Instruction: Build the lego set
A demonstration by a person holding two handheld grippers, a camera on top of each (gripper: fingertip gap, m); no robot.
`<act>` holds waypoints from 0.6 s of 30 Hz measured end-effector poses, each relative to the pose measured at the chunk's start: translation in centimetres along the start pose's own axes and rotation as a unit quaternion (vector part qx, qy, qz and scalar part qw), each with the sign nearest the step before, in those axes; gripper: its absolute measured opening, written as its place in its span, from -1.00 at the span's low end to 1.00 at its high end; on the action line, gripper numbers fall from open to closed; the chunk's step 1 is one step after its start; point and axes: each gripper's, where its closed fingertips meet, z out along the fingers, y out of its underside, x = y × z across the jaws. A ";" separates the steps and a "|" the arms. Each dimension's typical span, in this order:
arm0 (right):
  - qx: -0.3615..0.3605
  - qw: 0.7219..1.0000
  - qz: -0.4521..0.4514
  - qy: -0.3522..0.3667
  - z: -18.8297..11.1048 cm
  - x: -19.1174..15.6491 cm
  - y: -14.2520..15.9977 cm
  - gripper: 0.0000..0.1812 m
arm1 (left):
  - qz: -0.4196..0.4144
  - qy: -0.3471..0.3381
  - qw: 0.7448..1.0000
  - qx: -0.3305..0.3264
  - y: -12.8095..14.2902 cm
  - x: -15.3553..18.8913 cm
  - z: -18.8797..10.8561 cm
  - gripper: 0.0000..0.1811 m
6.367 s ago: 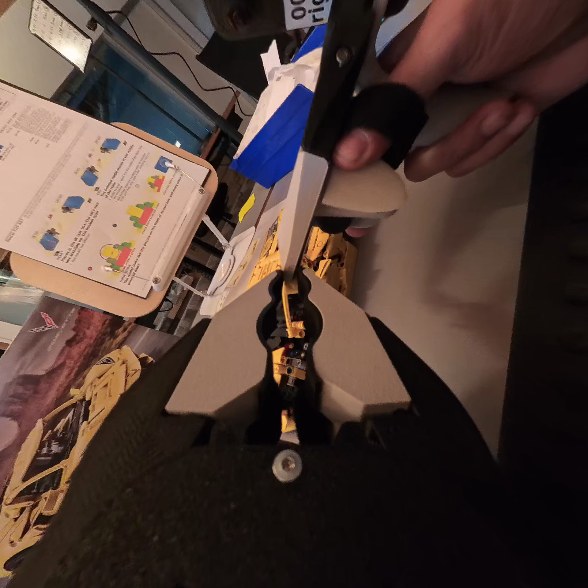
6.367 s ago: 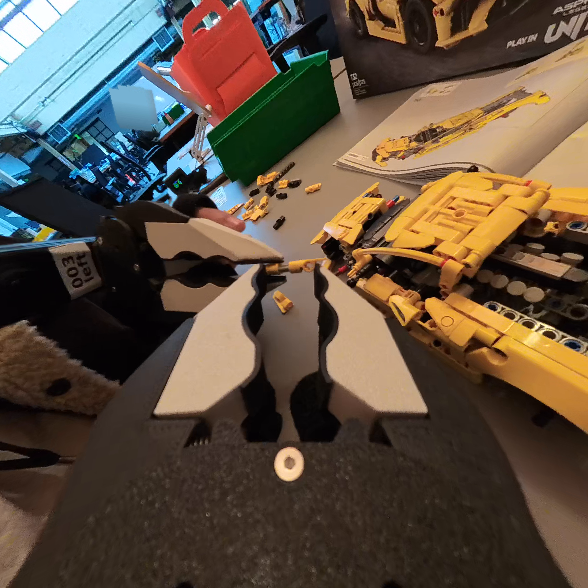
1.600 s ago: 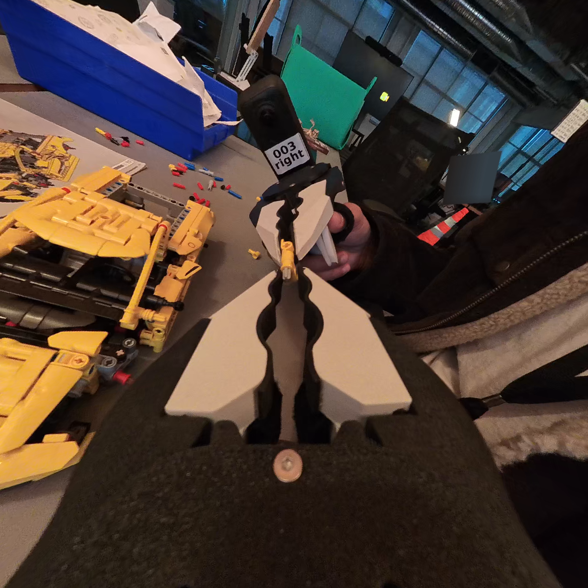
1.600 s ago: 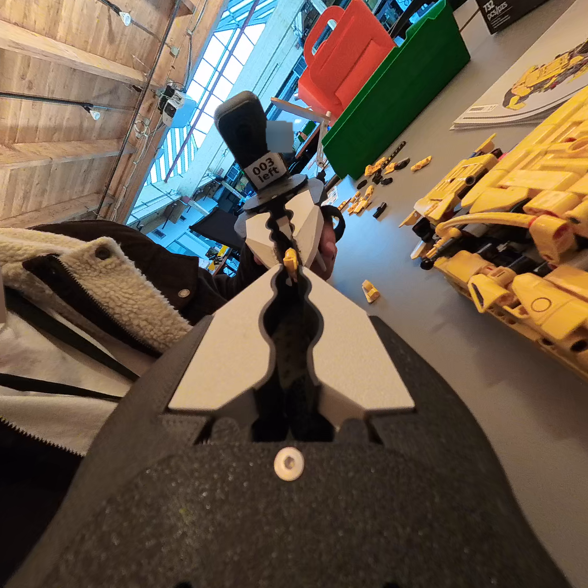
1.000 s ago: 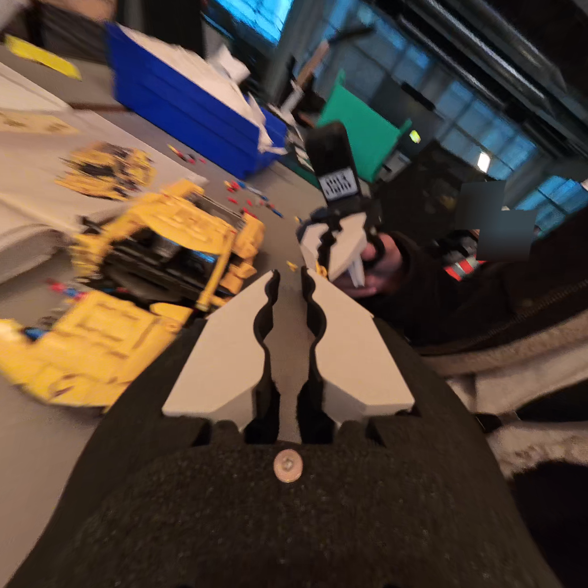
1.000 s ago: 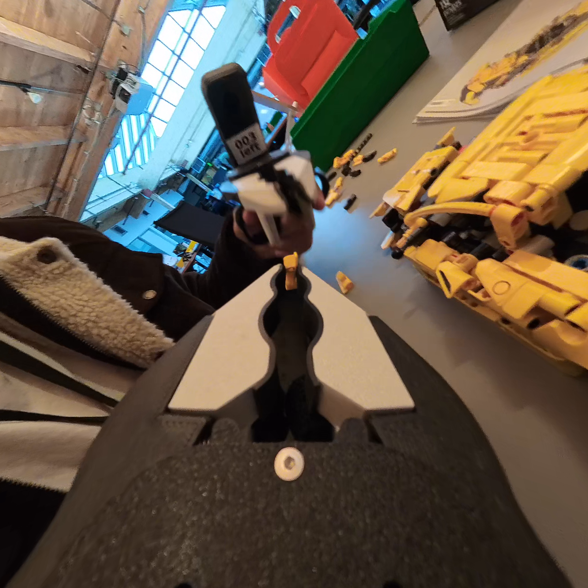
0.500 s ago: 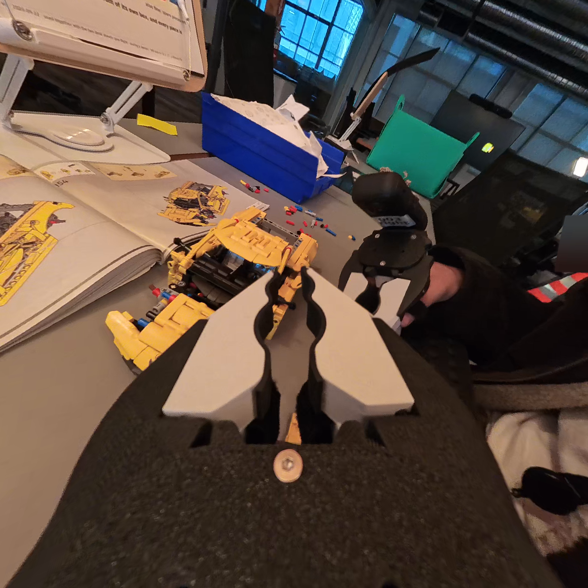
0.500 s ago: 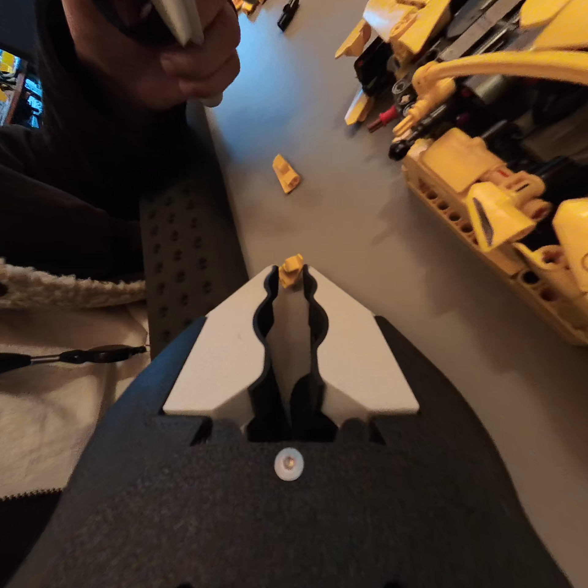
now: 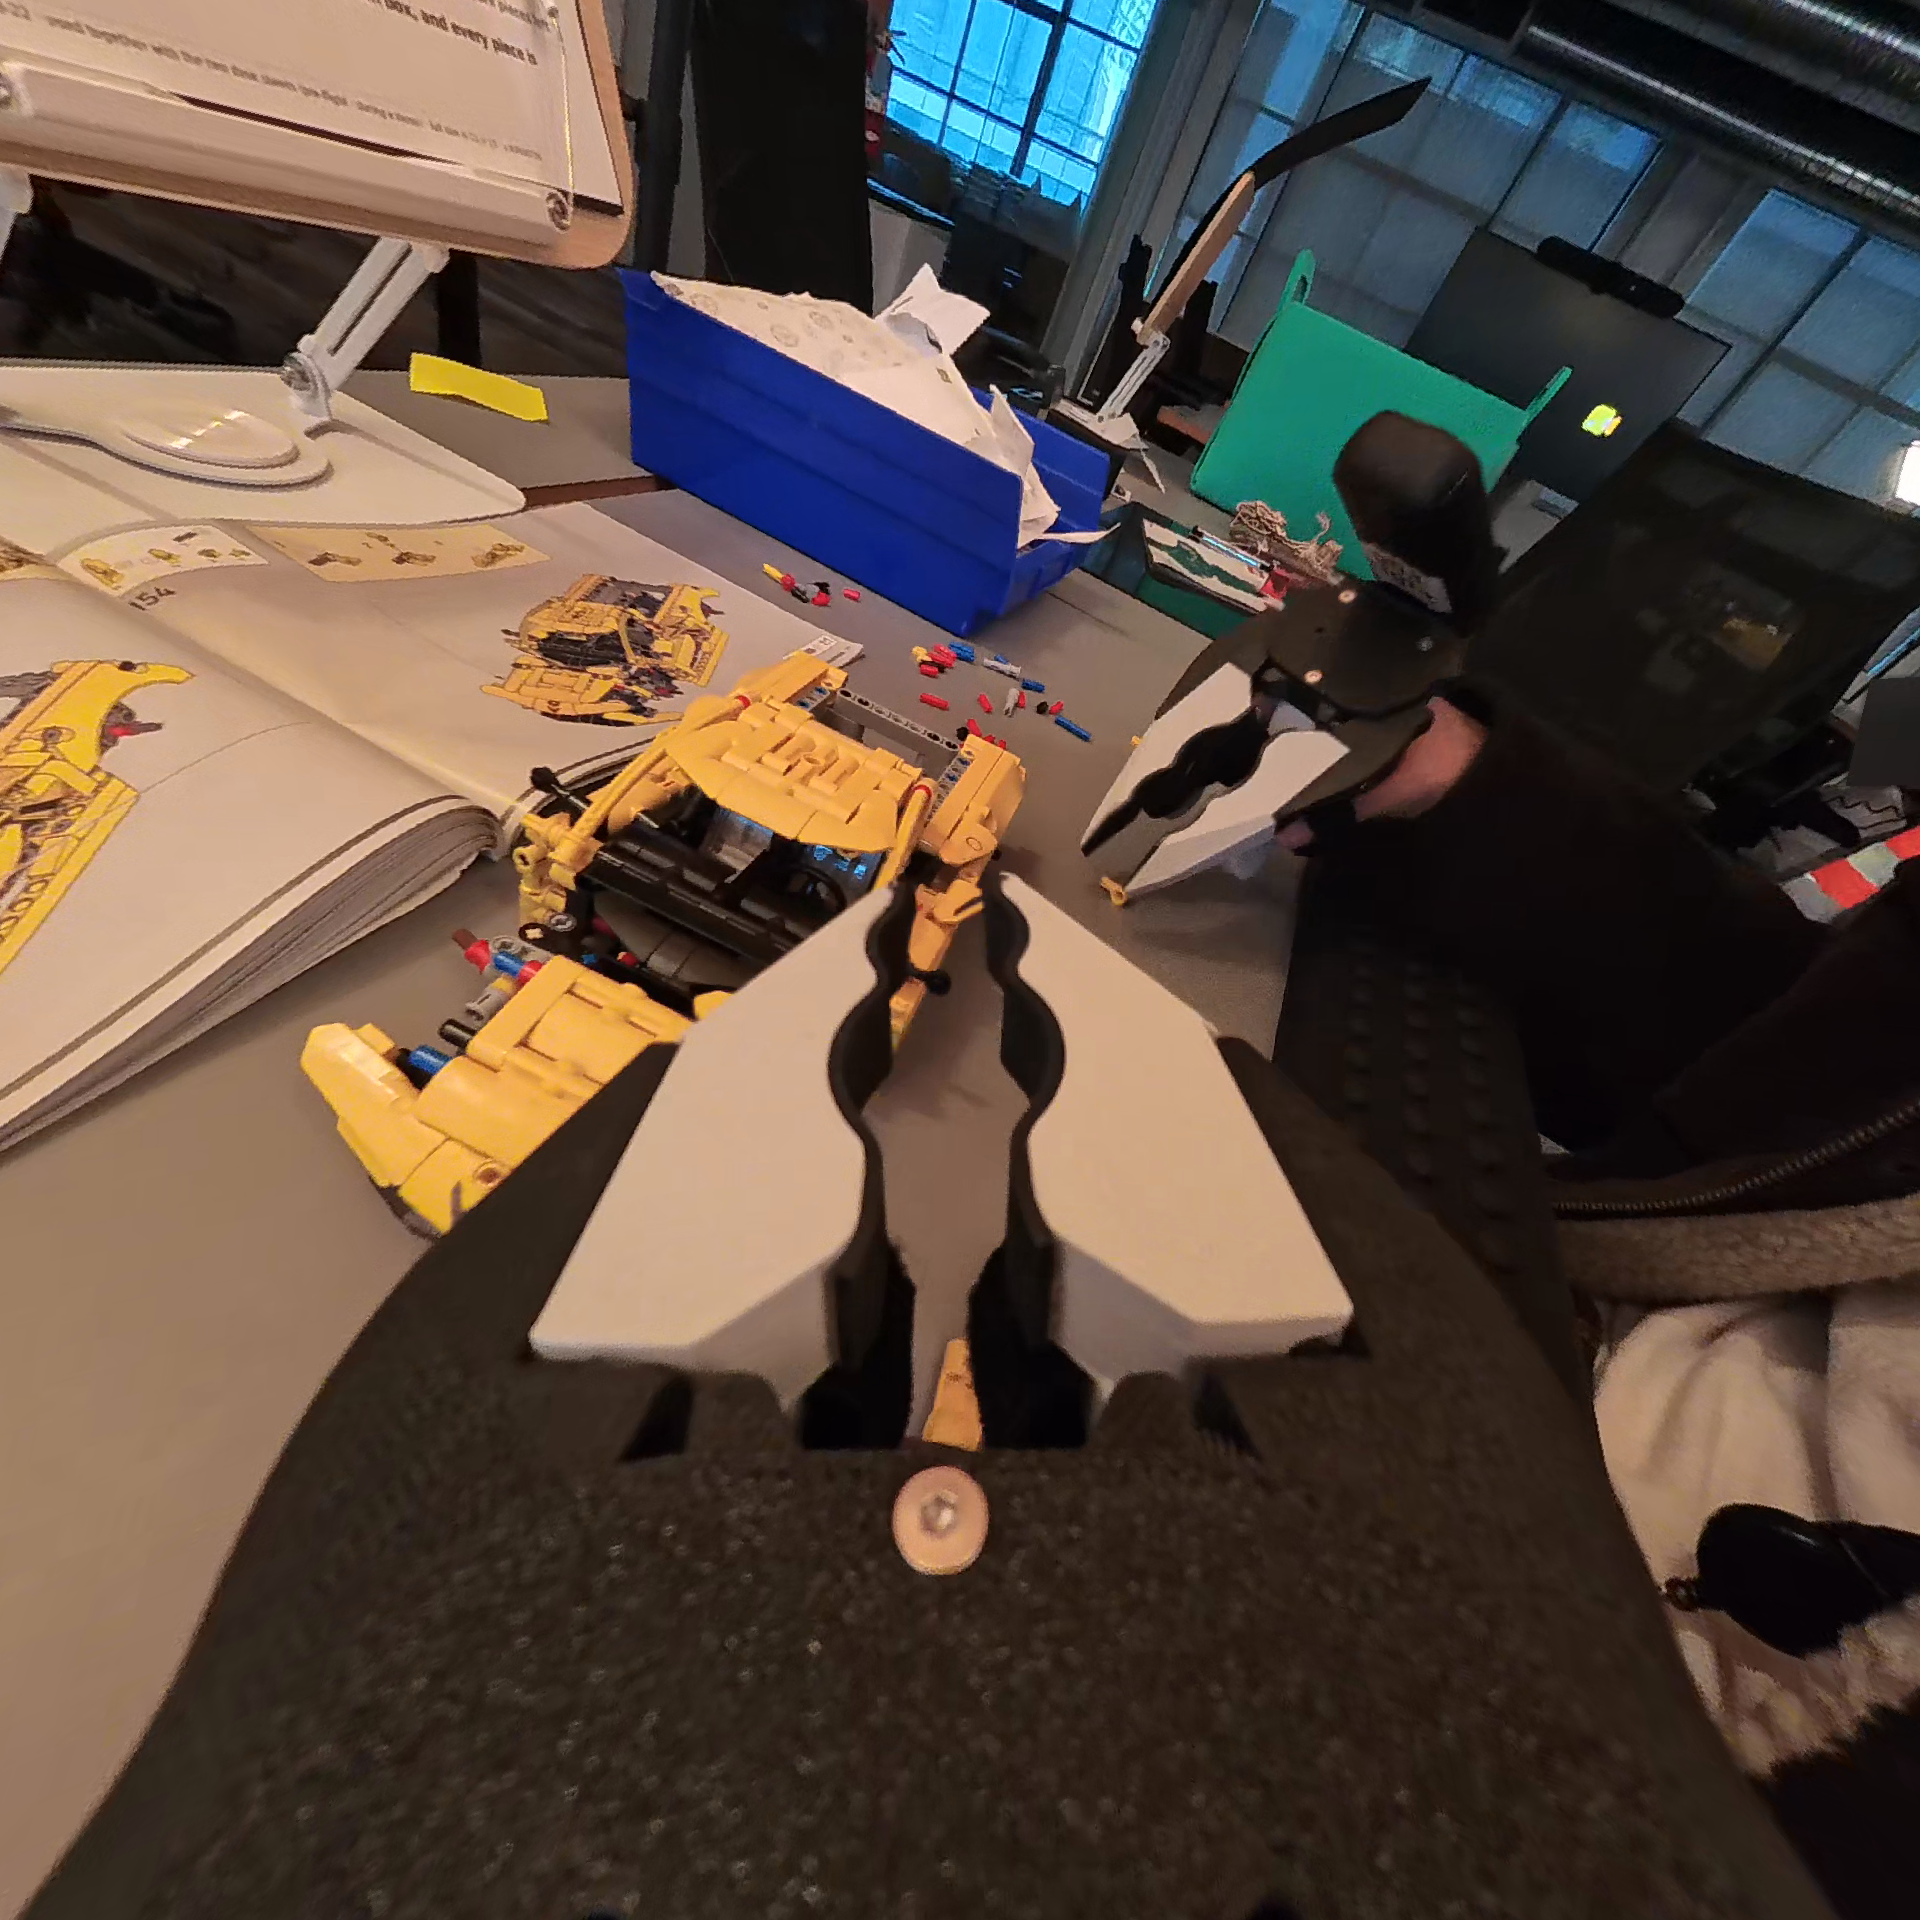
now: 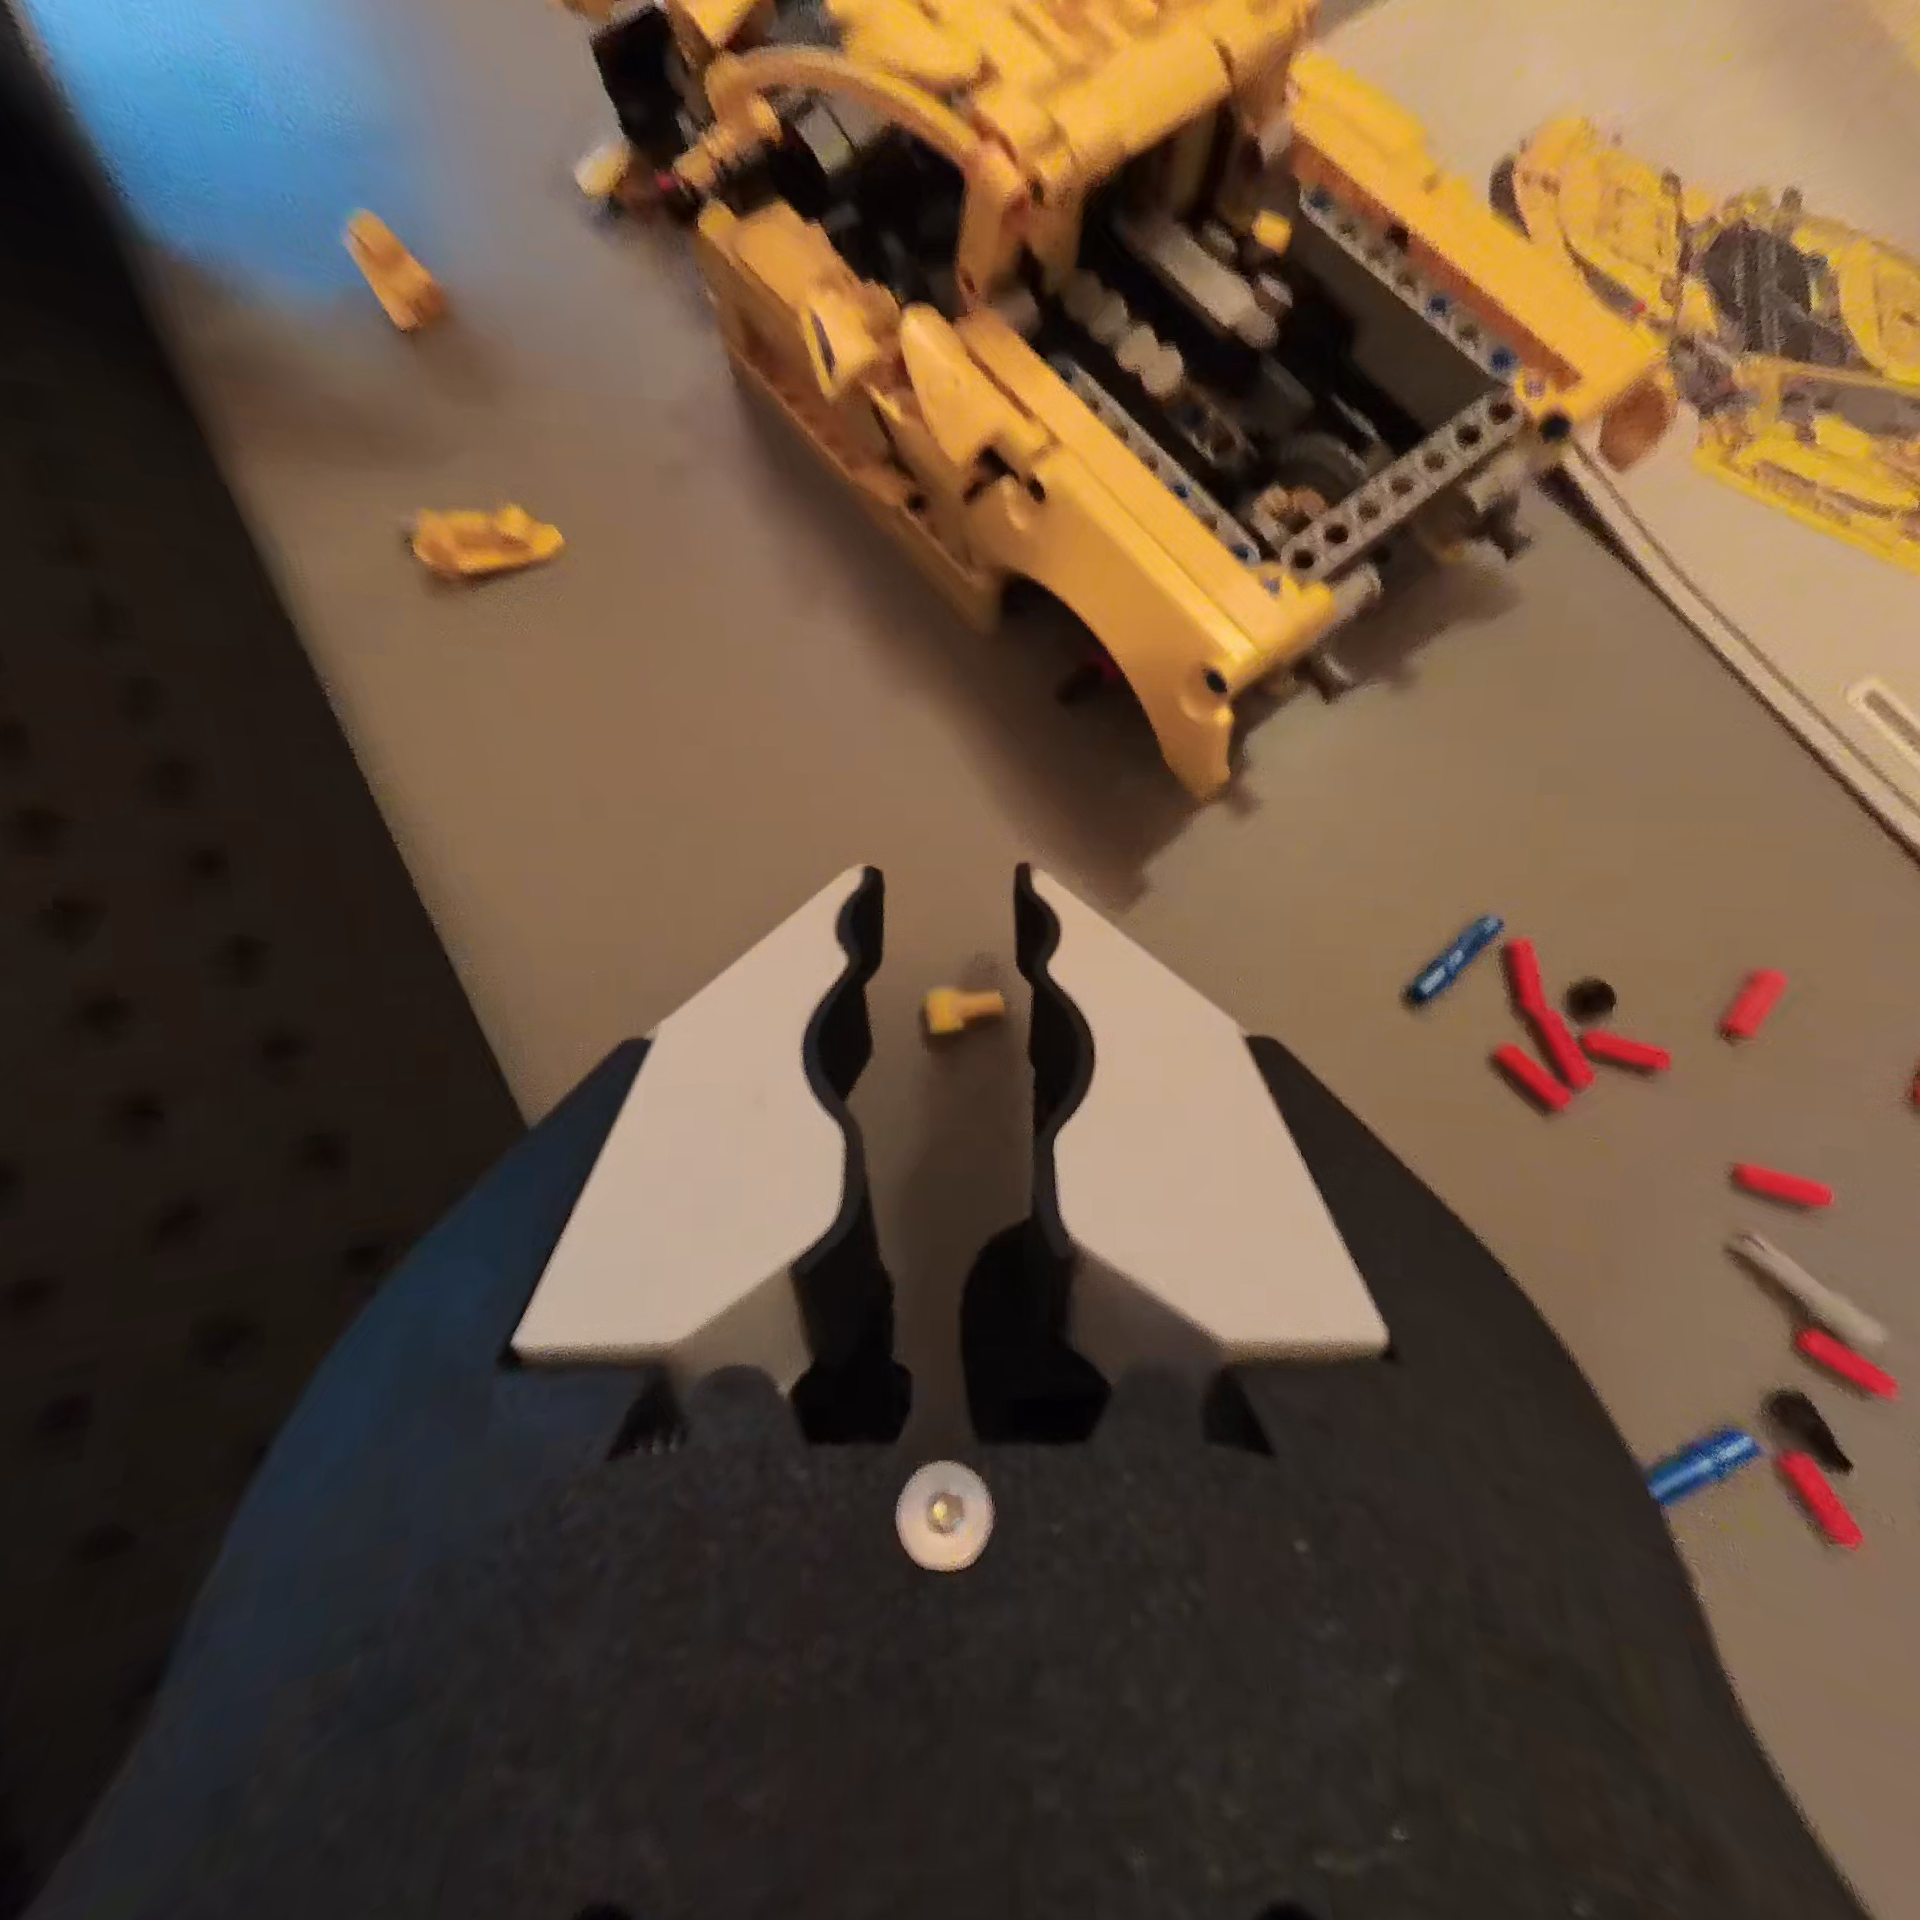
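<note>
Both grippers stand parted and empty above the grey worktop (image 10: pixel 727 727). The right gripper (image 10: pixel 948 883) angles down over a small yellow pin piece (image 10: pixel 961 1010) lying loose between its jaws, near the worktop's front edge, probably placed there for a fresh grip. The left gripper (image 9: pixel 940 894) hovers free, facing the part-built yellow car (image 9: pixel 727 831) beside the open instruction book (image 9: pixel 260 779), seemingly ready to steady it.

The right gripper (image 10: pixel 948 883), previously clamping the small yellow piece (image 10: pixel 961 1010), now has its jaws apart; the piece lies on the table (image 10: pixel 675 779) between its fingertips
</note>
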 end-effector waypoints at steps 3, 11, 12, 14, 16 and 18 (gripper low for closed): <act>-0.032 0.999 -0.009 0.014 -1.0 1.0 1.9 -0.70 | 0.015 -0.001 1.000 -0.008 0.4 0.3 0.3 -0.86; -0.018 0.999 -0.016 -0.041 -1.1 -0.2 2.6 -0.74 | 0.031 0.003 0.999 -0.024 1.0 0.7 0.7 -0.86; -0.025 0.999 -0.016 -0.041 -1.1 -0.3 2.6 -0.75 | 0.033 0.002 0.999 -0.025 1.0 0.7 0.8 -0.86; -0.033 0.999 -0.013 -0.039 -1.2 -0.3 2.8 -0.75 | 0.036 0.000 0.999 -0.026 1.1 0.7 0.7 -0.86; -0.035 0.998 -0.004 -0.045 -1.2 -0.5 2.8 -0.75 | 0.035 0.001 0.999 -0.024 1.0 0.7 0.7 -0.86; -0.046 0.998 0.000 -0.050 -0.7 -0.6 3.1 -0.74 | 0.034 0.005 0.999 -0.025 1.0 0.9 0.8 -0.86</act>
